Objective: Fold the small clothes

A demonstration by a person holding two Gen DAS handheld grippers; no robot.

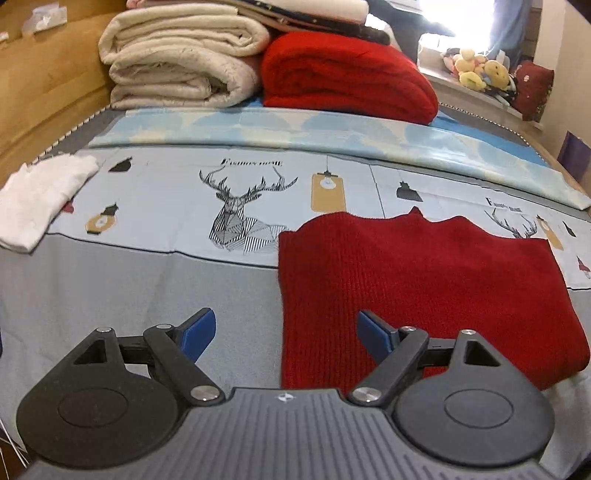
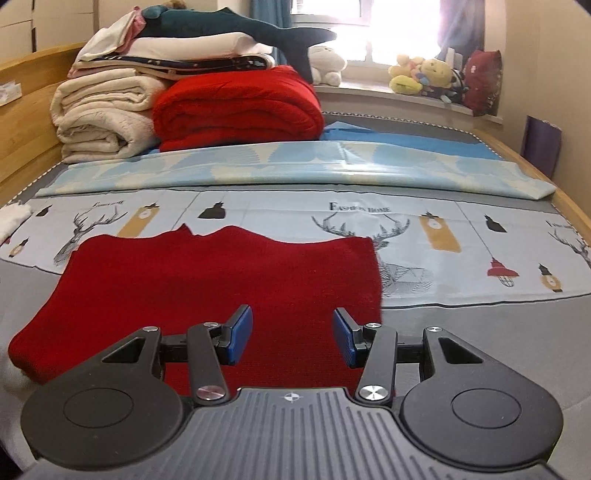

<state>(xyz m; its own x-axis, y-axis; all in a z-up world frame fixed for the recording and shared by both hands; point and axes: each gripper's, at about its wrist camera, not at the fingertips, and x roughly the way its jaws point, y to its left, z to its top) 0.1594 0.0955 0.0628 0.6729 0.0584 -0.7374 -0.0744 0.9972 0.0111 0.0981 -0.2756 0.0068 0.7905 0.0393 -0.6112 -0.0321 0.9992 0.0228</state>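
While no box or basket shows, the bed (image 1: 110, 288) itself carries everything: a folded red sweater (image 1: 424, 288) lies flat on the grey cover, its far edge over the deer-print sheet (image 1: 229, 199), and a white garment (image 1: 40, 199) sits well apart to the left. Left tongs (image 1: 284, 332) gape wide and hold nothing, straddling the sweater's left edge. Right tongs (image 2: 293, 338) stand partly open and hold nothing, over its right part.

A bright window (image 2: 354, 22) is flanked by blue curtains (image 2: 267, 14). Folded blankets (image 2: 236, 107) are stacked on a wood-framed bed (image 2: 569, 206) beside cream walls (image 2: 546, 74).
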